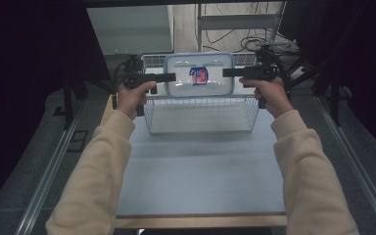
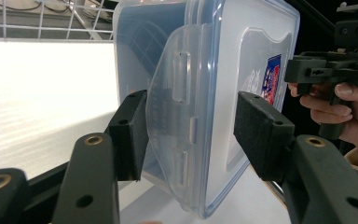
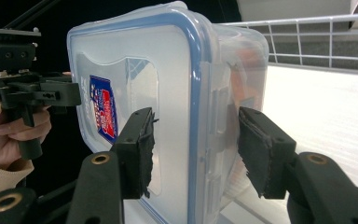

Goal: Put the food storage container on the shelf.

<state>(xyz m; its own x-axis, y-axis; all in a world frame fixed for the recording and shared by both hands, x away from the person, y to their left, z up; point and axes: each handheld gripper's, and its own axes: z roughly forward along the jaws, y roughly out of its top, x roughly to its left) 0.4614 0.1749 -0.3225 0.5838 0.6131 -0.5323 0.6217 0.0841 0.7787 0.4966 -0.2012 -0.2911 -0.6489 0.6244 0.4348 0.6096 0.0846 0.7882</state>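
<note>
A clear plastic container (image 1: 199,85) with a blue-rimmed lid and a red and blue label hangs in the air above the back of a white wire basket (image 1: 200,128), its lid facing the person. My left gripper (image 1: 171,77) is shut on its left end, the pads clamping the side latch flap of the container (image 2: 205,70). My right gripper (image 1: 226,72) is shut on the opposite end, one pad on the lid and one behind the container (image 3: 168,70). In the left gripper view my left gripper (image 2: 193,135) faces the right gripper (image 2: 326,70). The right gripper view has my right gripper (image 3: 200,149) facing the left gripper (image 3: 42,93).
The basket stands on a grey table (image 1: 200,171) toward its far edge, with open tabletop in front of it. Basket wires (image 2: 37,23) (image 3: 317,37) run behind the container. Shelving and cables (image 1: 235,29) lie beyond, and dark curtains hang at both sides.
</note>
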